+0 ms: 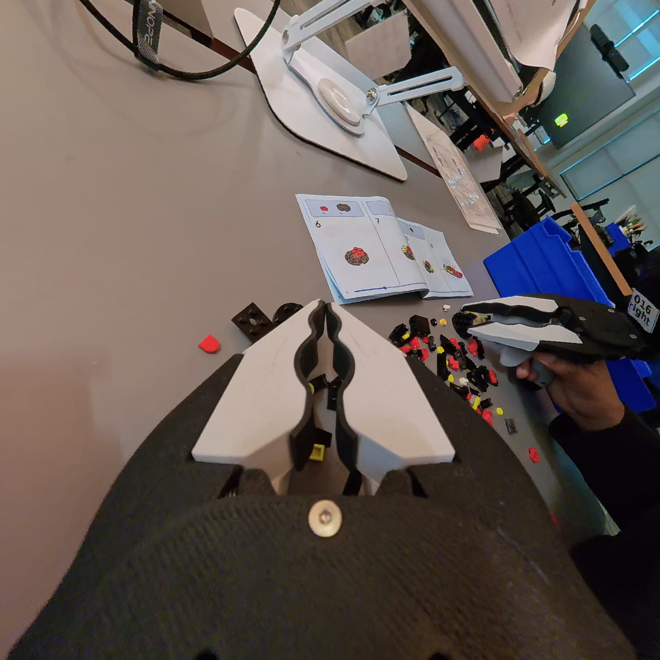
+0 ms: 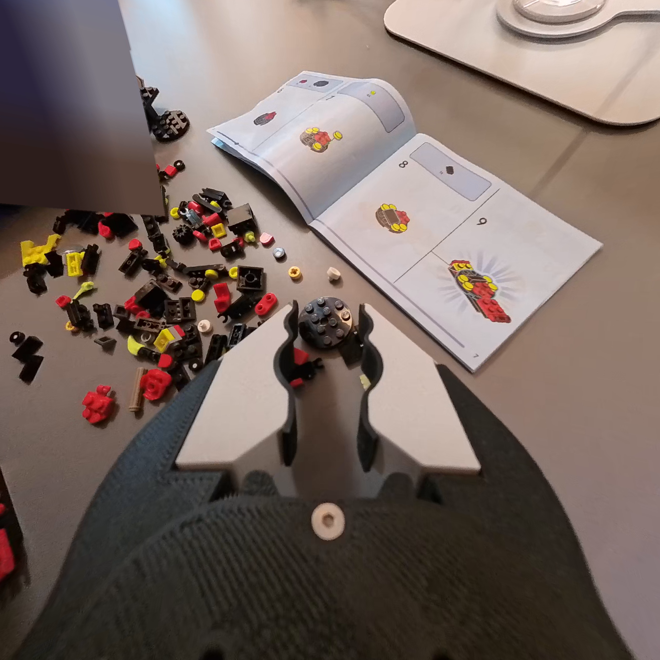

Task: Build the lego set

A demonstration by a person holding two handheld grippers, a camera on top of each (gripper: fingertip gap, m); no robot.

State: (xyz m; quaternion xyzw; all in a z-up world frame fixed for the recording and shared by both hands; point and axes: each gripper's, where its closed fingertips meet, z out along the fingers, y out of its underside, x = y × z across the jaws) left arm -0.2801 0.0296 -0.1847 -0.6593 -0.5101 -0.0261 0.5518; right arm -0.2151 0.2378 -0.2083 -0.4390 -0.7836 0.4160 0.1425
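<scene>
Grey tabletop (image 2: 535,410) carries one open instruction booklet (image 2: 393,185) and a loose scatter of black, red and yellow Lego pieces (image 2: 160,285), too many to count. One right gripper (image 2: 326,316) has its two fingers spread apart around a black round studded plate (image 2: 325,326); whether they touch it I cannot tell. One left gripper (image 1: 325,307) has its tips pressed together, holding nothing at the tips. Beside it lie one red curved tile (image 1: 209,344) and one black square plate (image 1: 253,321). One blue bin (image 1: 543,264) stands behind the right gripper.
</scene>
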